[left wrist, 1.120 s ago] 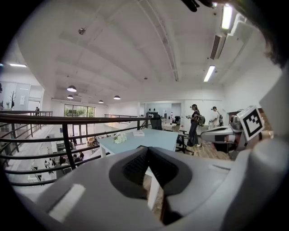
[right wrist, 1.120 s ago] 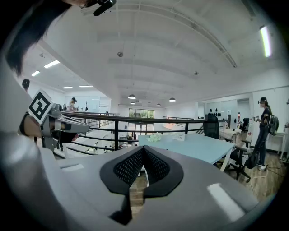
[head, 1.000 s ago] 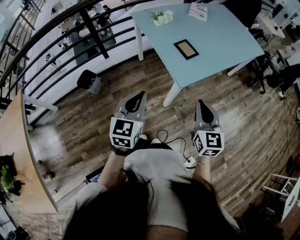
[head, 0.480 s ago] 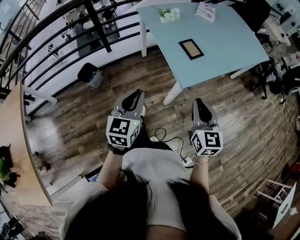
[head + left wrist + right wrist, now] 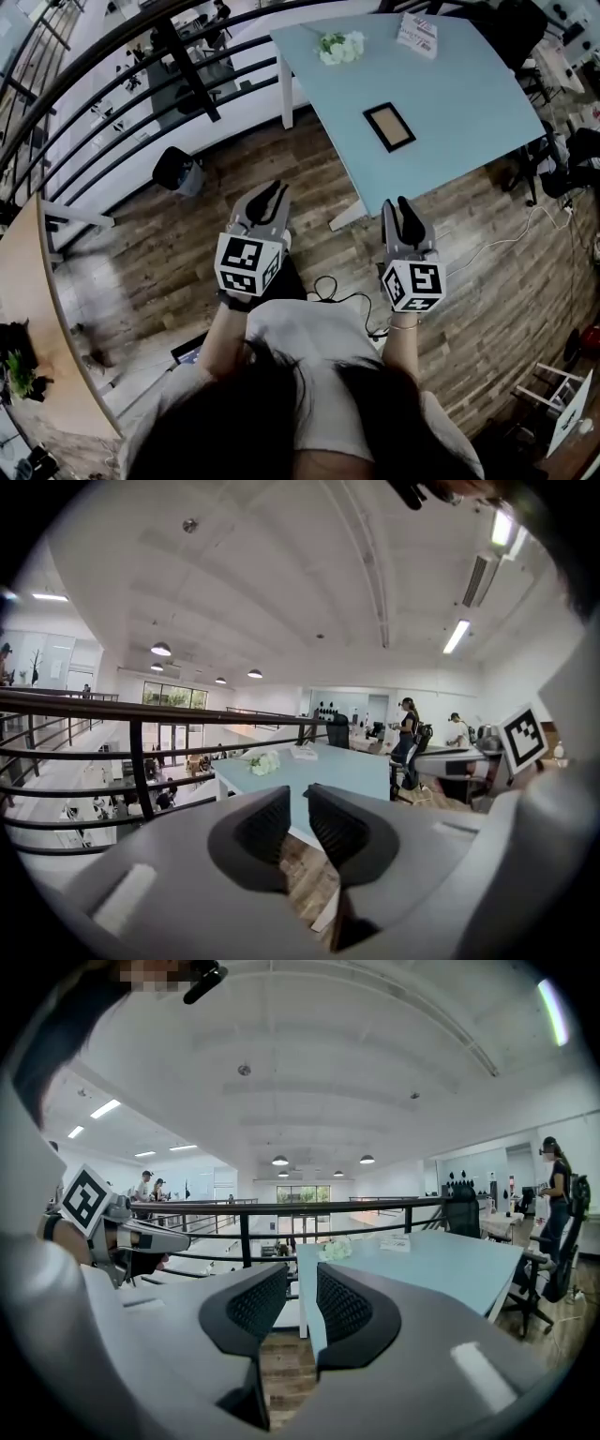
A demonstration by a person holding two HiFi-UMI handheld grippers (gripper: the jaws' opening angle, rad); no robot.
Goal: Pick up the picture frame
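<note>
The picture frame, dark-rimmed with a tan middle, lies flat on the light blue table in the head view. Both grippers hang over the wooden floor, short of the table's near edge and well apart from the frame. My left gripper has its jaws slightly parted with nothing between them; the gap also shows at the left gripper in its own view. My right gripper is opening, empty, pointing at the table's near corner; the right gripper shows a clear gap. I cannot make out the frame in either gripper view.
White flowers and a printed card sit at the table's far side. A dark railing runs along the left, with a black bin by it. A cable lies on the floor. A wooden table stands far left.
Both grippers have moved forward toward the table, and the frame now sits closer in the head view. The right jaws have parted from shut.
</note>
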